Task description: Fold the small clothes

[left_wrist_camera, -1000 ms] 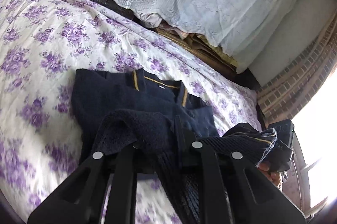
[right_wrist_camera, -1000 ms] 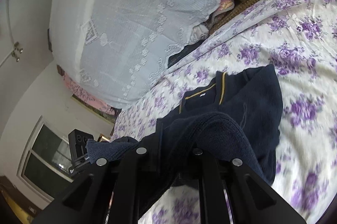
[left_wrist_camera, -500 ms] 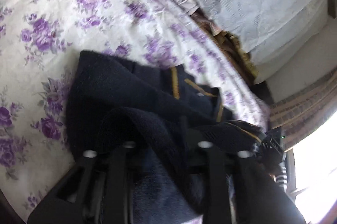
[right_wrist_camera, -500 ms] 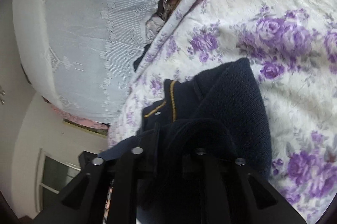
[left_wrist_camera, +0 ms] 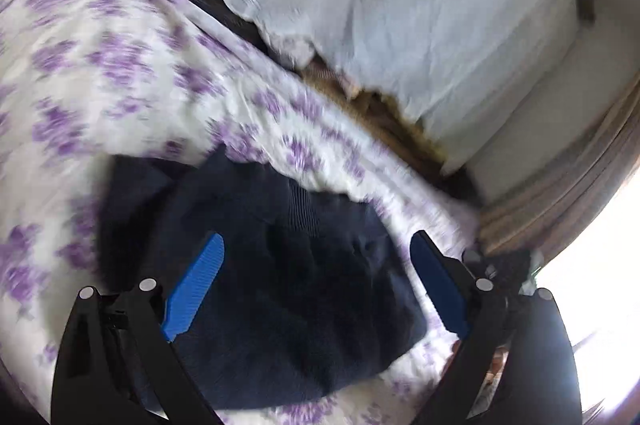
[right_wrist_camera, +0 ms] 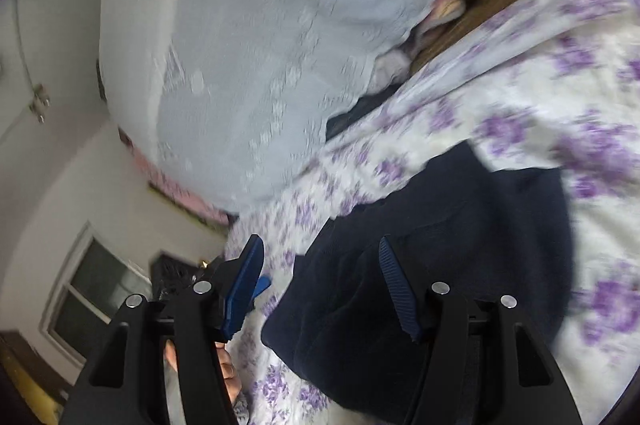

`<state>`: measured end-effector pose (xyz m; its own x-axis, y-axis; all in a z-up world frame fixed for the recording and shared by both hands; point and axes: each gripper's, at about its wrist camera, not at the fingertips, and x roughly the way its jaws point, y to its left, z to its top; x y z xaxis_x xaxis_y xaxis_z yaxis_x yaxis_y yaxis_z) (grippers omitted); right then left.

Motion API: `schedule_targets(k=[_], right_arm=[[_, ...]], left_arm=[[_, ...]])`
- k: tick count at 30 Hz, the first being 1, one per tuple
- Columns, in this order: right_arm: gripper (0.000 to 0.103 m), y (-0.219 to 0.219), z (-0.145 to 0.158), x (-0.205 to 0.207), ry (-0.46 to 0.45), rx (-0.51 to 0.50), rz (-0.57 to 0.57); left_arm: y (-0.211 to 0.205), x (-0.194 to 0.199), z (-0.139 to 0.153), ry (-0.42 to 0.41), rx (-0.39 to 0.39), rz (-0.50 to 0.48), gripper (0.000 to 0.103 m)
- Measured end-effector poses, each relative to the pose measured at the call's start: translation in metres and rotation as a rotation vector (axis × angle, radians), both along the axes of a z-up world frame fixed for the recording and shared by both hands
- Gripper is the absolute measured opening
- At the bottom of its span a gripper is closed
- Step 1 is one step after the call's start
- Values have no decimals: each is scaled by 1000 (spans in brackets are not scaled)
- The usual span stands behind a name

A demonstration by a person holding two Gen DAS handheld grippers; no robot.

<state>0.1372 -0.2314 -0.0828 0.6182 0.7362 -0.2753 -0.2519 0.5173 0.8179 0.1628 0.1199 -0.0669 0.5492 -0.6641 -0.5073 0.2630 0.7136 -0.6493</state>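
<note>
A small navy knitted sweater (left_wrist_camera: 288, 289) lies folded over on the purple-flowered bedsheet (left_wrist_camera: 100, 73). In the left wrist view my left gripper (left_wrist_camera: 316, 249) hovers just over it, jaws opening, blue pads wide apart and touching nothing. In the right wrist view the same sweater (right_wrist_camera: 460, 257) lies on the sheet (right_wrist_camera: 540, 73). My right gripper (right_wrist_camera: 320, 253) stands over its left edge, jaws opening too, with no cloth pinched between the pads. The left gripper's blue tip (right_wrist_camera: 262, 283) shows behind the right gripper's left finger. Both views are blurred by motion.
A big pile under a white lace cover (left_wrist_camera: 400, 5) fills the back; brown and pink bedding (right_wrist_camera: 452, 5) peeks from under it. A window (right_wrist_camera: 92, 289) and white wall are at left in the right wrist view. A hand (right_wrist_camera: 224, 365) shows below the right gripper.
Both grippers held raised folds of the sweater a second ago. Both have opened and let the cloth drop flat; the yellow-trimmed collar is now covered by the fold.
</note>
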Motion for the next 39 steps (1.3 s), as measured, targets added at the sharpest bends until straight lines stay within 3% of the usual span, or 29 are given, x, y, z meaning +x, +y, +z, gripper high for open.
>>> schedule_targets(k=[3, 6, 7, 8, 10, 12, 13, 14, 15, 16, 18, 21, 23, 25, 27, 28, 29, 30, 32, 33, 35, 36, 38, 39], right_arm=[[61, 17, -11, 31, 50, 48, 25], [65, 8, -46, 60, 151, 91, -47], [56, 2, -55, 63, 167, 96, -72], [38, -13, -67, 64, 167, 138, -87], [30, -33, -73, 63, 194, 203, -124], [31, -56, -67, 54, 188, 184, -209], [33, -62, -61, 46, 172, 127, -265], [54, -71, -54, 35, 165, 41, -347], [64, -75, -47, 24, 171, -9, -401], [65, -75, -41, 16, 154, -13, -393], [65, -63, -24, 0, 86, 15, -280], [68, -26, -7, -17, 4, 75, -87], [69, 5, -13, -21, 36, 108, 36], [69, 21, -28, -25, 91, 95, 78], [65, 20, -45, -30, 138, 44, 53], [51, 12, -51, -33, 137, 52, 43], [43, 4, -53, -36, 144, 50, 26], [40, -11, -56, -39, 158, 52, -25], [23, -40, -64, -50, 184, 112, -103], [22, -51, -67, -56, 199, 107, -144], [27, -71, -67, -67, 220, 43, -269], [31, -84, -68, -77, 224, 73, -307], [59, -85, -50, -91, 175, 112, -299], [61, -78, -38, -96, 118, 103, -268]], left_arm=[[-32, 30, -8, 43, 89, -34, 91], [-31, 67, -44, 145, 158, 57, 90], [-25, 72, -54, 162, 140, 67, 88], [-17, 73, -58, 151, 101, 61, 85], [-5, 68, -57, 133, 69, 59, 78], [6, 64, -59, 137, 73, 77, 52], [15, 60, -63, 152, 48, 94, 49], [25, 56, -65, 166, 1, 110, 48], [33, 51, -65, 172, -29, 124, 52], [43, 38, -60, 171, -42, 164, 59], [47, 20, -46, 128, -41, 184, 90], [26, -9, -22, 24, -12, 111, 92], [3, -24, -17, -1, -25, 3, 94], [-19, -31, -27, 11, 56, -13, 96], [-32, -27, -47, 53, 190, 23, 95], [-34, -27, -55, 61, 228, 33, 92], [-34, -30, -56, 42, 277, 43, 85], [-32, -36, -54, 26, 321, 58, 84], [-28, -48, -47, -24, 464, 161, 84], [-21, -54, -48, -34, 468, 167, 83], [-9, -63, -45, -25, 434, 184, 80], [-4, -69, -42, -27, 434, 207, 80], [3, -88, -27, -75, 433, 254, 85], [0, -95, -18, -106, 412, 242, 89]])
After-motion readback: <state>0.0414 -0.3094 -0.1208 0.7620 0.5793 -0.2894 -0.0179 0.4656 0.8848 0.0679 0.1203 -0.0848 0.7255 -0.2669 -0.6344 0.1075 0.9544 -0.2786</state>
